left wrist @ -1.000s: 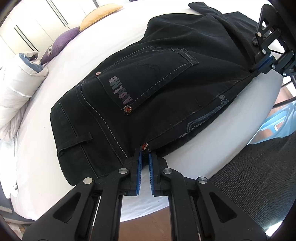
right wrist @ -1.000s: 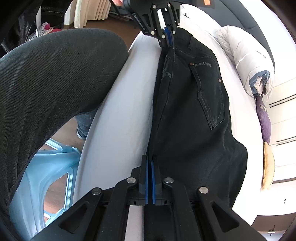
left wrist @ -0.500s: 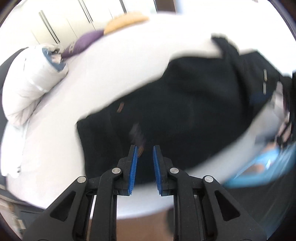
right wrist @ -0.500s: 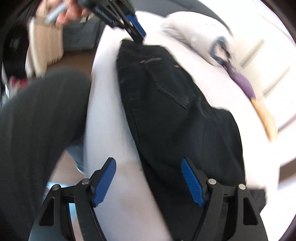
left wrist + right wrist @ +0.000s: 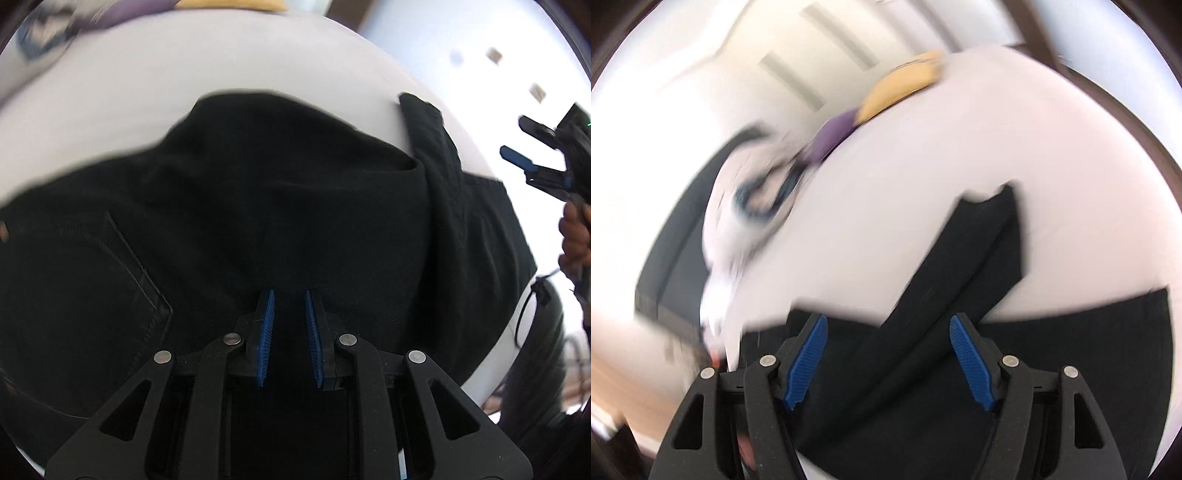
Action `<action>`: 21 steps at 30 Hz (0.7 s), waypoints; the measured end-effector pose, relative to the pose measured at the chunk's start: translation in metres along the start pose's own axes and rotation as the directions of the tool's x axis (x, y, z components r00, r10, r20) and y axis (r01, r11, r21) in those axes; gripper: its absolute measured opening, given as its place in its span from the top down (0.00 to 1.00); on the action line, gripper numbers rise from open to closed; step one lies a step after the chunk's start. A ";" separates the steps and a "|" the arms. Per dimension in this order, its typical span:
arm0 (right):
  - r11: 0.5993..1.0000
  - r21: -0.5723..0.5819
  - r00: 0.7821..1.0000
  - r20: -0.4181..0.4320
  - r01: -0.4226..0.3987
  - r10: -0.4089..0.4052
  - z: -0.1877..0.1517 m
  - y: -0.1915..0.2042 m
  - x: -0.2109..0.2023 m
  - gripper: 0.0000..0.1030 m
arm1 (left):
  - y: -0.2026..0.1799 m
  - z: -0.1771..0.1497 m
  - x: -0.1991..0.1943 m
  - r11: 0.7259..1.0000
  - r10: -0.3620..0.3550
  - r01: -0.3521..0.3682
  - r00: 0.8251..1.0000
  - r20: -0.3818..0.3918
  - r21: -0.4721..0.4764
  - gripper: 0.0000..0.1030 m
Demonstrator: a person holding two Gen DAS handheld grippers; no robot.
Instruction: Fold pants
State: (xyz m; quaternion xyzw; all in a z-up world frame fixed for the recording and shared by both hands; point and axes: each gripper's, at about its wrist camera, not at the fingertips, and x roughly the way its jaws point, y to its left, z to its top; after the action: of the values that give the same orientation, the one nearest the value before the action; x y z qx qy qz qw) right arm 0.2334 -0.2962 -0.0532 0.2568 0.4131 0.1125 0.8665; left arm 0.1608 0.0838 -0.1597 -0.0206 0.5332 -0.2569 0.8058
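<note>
Biggest thing I saw was the bed [image 5: 258, 74], white sheet, filling both views; black jeans [image 5: 295, 221] lay flat across it, near the edge closest to me; a back pocket [image 5: 92, 288] faced up at the left of the left wrist view; one trouser leg [image 5: 439, 158] was folded diagonally over the rest, its hem end resting on bare sheet; same leg [image 5: 975, 251] showed in the right wrist view, though that frame was heavily blurred. A rolled white duvet [image 5: 746, 199] sat at the far left, then a purple pillow [image 5: 831, 136] and a yellow pillow [image 5: 905, 85] at the bed's far edge. Left gripper [image 5: 288, 325] hung over the jeans with its blue pads slightly apart, nothing pinched between them; I couldn't tell whether the tips touched the cloth. Right gripper [image 5: 890, 362] was spread wide over the jeans, holding nothing; it also appeared at the right edge of the left wrist view [image 5: 532, 170], clear of the fabric, with the right hand [image 5: 574, 240] on its handle.
</note>
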 end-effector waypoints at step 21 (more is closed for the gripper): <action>0.923 0.382 0.996 -0.052 -0.049 0.075 0.056 -0.083 0.103 0.82 | 0.019 -0.006 0.008 0.988 -0.082 0.081 0.997 -0.007 -0.128 0.84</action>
State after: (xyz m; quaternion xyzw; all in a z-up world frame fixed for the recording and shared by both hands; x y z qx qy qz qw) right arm 0.3401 -0.3439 -0.1364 0.4291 0.4470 0.0660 0.7821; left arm 0.1652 0.0983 -0.1749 -0.0924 0.5520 -0.2552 0.7884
